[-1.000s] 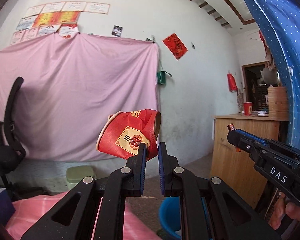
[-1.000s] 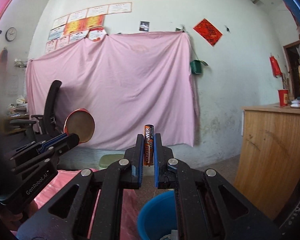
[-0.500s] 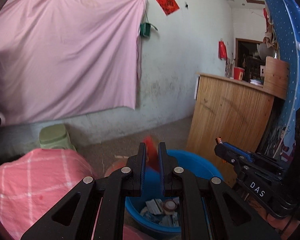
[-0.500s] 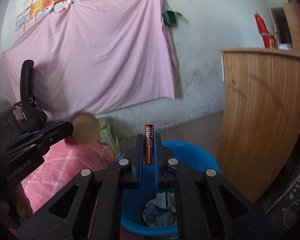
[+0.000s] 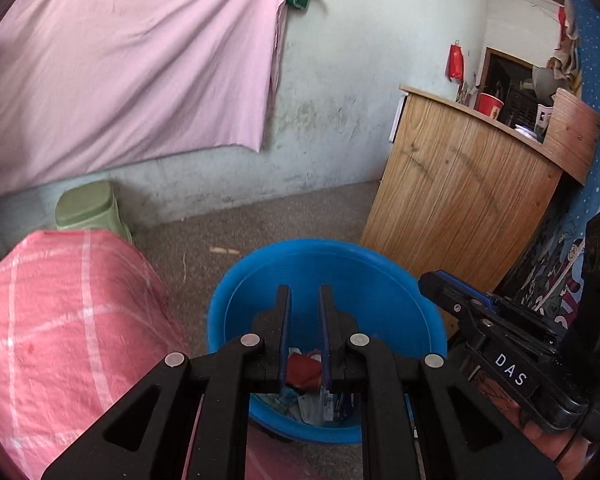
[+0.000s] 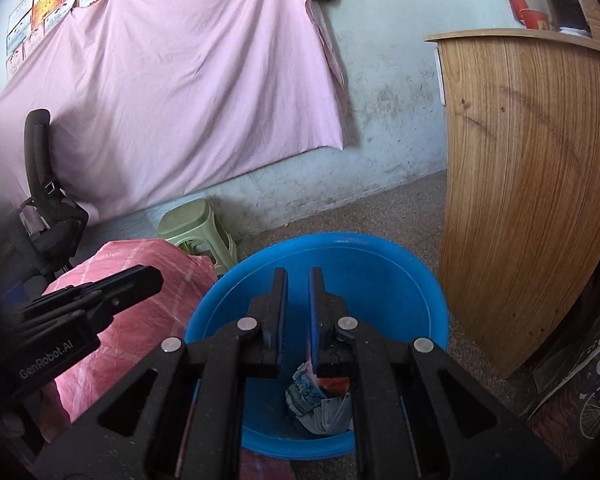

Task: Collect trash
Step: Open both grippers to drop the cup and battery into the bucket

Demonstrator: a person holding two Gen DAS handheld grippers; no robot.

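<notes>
both sets of jaws stood slightly parted and held nothing. the left gripper point(image 5: 303, 294) and right gripper point(image 6: 297, 276) hung over the blue basin point(image 5: 260, 268), where a red cup point(image 5: 303, 370) lay on crumpled paper trash point(image 6: 318, 404). the basin sat on the floor between a pink-covered table point(image 5: 60, 312) and a wooden counter point(image 6: 532, 184). a careless swing away could have knocked the basin's rim and spilled the trash.

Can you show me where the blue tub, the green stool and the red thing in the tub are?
blue tub point(image 6: 400, 276), right wrist view, inner back wall.
green stool point(image 6: 188, 220), right wrist view, seat top.
red trash point(image 5: 304, 370), left wrist view, its middle, between the fingers.
</notes>
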